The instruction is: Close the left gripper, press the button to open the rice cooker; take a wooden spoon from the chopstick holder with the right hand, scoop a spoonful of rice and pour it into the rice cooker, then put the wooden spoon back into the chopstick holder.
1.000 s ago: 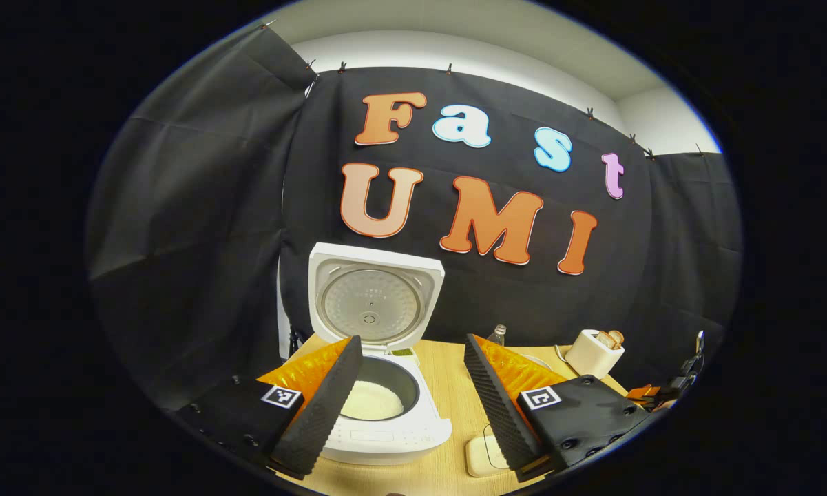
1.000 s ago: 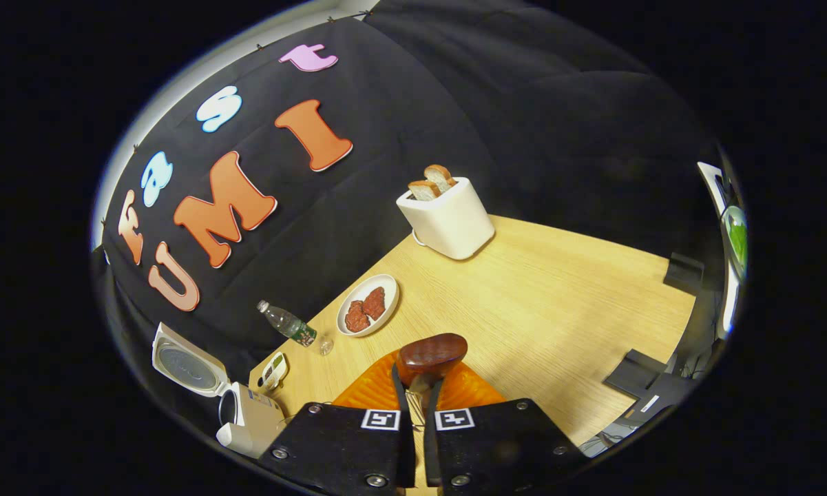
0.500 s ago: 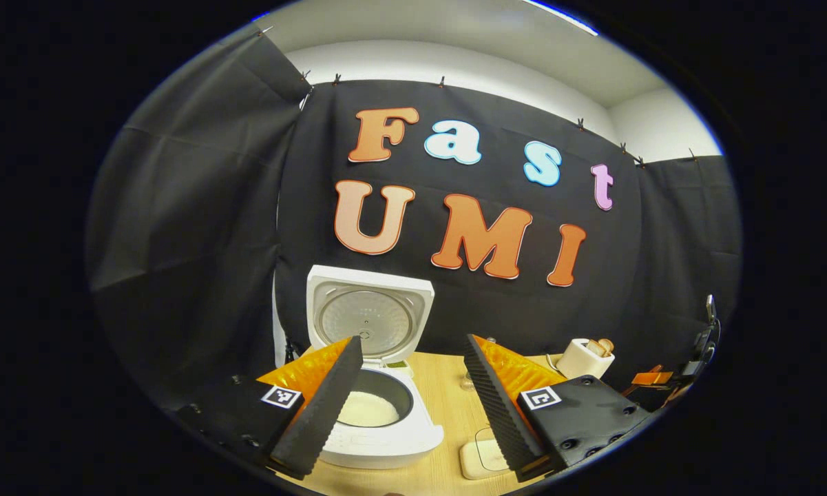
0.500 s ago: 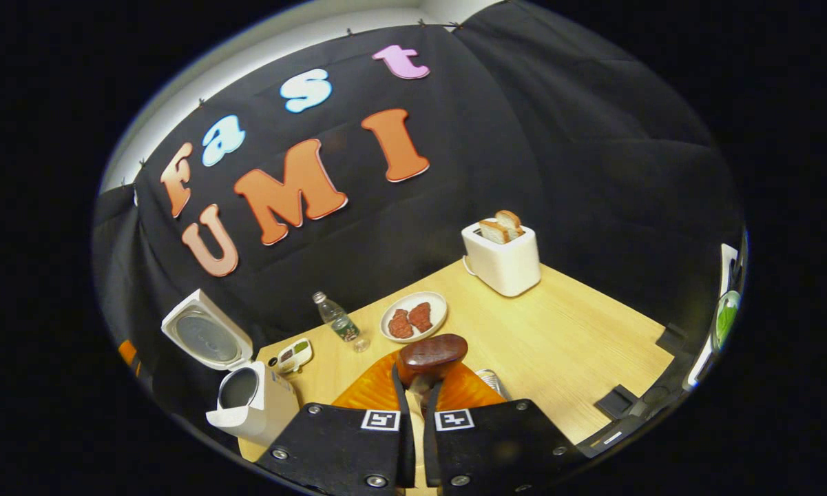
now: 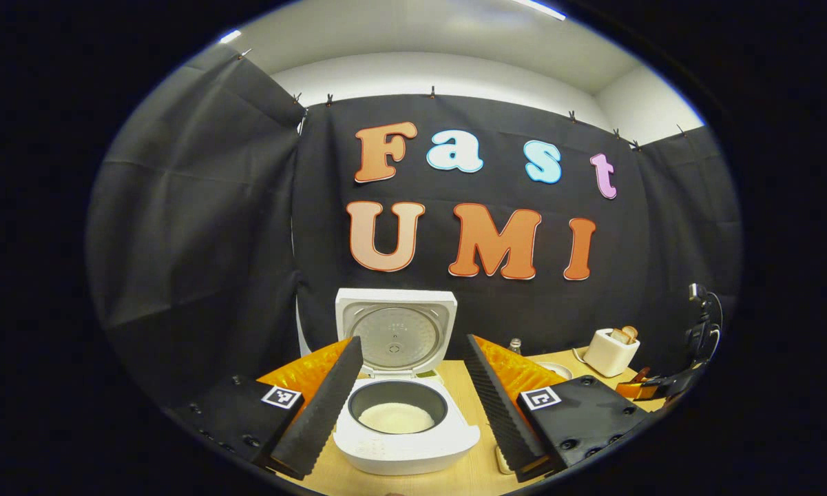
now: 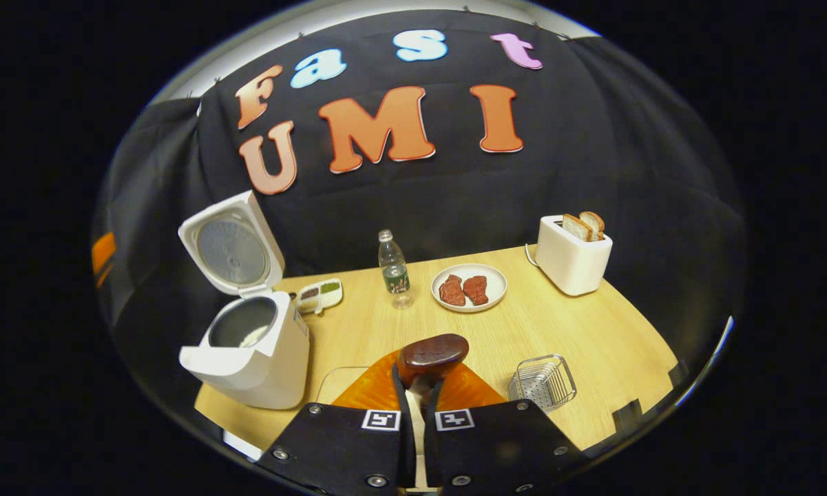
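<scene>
The white rice cooker (image 5: 406, 441) stands with its lid (image 5: 394, 334) raised, and white rice lies in its pot (image 5: 396, 417). My left gripper (image 5: 412, 341) is open in front of it, holding nothing, and the cooker sits framed between the fingers. In the right gripper view the cooker (image 6: 248, 351) stands at the left of the table. My right gripper (image 6: 419, 387) is shut on the wooden spoon (image 6: 432, 353), whose dark brown bowl sticks out past the fingertips. The wire chopstick holder (image 6: 542, 382) stands just right of that gripper.
On the wooden table (image 6: 592, 344) stand a water bottle (image 6: 392, 269), a plate of meat (image 6: 468, 288), a white toaster (image 6: 573, 256) with bread and a small condiment dish (image 6: 320, 295). A pale flat tray (image 6: 337, 382) lies by the cooker, under my right gripper.
The right gripper has swung left and levelled with the spoon still held; cooker and chopstick holder have come into its view. The left gripper has shifted, and the cooker now sits centred between its fingers.
</scene>
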### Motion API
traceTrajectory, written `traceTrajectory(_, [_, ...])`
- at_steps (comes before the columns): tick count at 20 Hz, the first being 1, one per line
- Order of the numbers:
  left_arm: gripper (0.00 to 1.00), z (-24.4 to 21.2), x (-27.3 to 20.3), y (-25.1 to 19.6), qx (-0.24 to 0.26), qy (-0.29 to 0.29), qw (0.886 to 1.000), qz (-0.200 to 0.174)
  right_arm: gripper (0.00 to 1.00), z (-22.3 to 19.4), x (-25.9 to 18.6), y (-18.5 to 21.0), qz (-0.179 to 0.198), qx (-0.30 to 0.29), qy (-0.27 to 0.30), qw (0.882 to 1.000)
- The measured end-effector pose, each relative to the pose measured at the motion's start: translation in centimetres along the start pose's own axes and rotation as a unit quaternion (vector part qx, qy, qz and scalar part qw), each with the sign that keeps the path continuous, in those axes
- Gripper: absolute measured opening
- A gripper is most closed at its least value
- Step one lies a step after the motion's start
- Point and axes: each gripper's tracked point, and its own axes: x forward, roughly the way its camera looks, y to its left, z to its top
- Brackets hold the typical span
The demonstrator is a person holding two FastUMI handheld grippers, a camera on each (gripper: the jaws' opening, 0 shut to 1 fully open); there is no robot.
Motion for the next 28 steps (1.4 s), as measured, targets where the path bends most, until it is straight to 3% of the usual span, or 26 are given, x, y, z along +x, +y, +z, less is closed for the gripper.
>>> traceTrajectory(6, [1.00, -0.4, 0.1, 0.7, 0.002, 0.004, 1.000, 0.001, 0.04, -4.3, 1.7, 1.5, -0.018, -0.095, 0.036, 0.995])
traceTrajectory(10, [1.00, -1.0, 0.3, 1.2, 0.003, 0.010, 1.000, 0.002, 0.05, -7.5, 1.9, 1.0, -0.025, -0.088, 0.067, 0.994])
traceTrajectory(12, [1.00, -1.2, 0.5, 1.5, 0.002, 0.011, 1.000, 0.002, 0.05, -7.5, 1.8, 0.4, -0.032, -0.048, 0.062, 0.996])
traceTrajectory(16, [1.00, -1.6, 0.6, 1.5, 0.001, 0.013, 1.000, -0.002, 0.05, -8.6, 1.7, 0.0, -0.020, 0.102, 0.072, 0.992])
traceTrajectory(22, [1.00, -1.3, 0.9, 1.1, 0.008, 0.011, 1.000, -0.009, 0.05, -9.9, 3.9, 3.5, 0.049, 0.311, 0.107, 0.943])
traceTrajectory(26, [1.00, -1.3, 1.0, 0.8, 0.011, 0.011, 1.000, -0.011, 0.04, -10.9, 5.0, 3.8, 0.059, 0.385, 0.118, 0.913])
traceTrajectory(28, [1.00, -1.3, 0.9, 0.8, 0.010, 0.011, 1.000, -0.011, 0.04, -11.0, 5.5, 4.0, 0.058, 0.394, 0.119, 0.910])
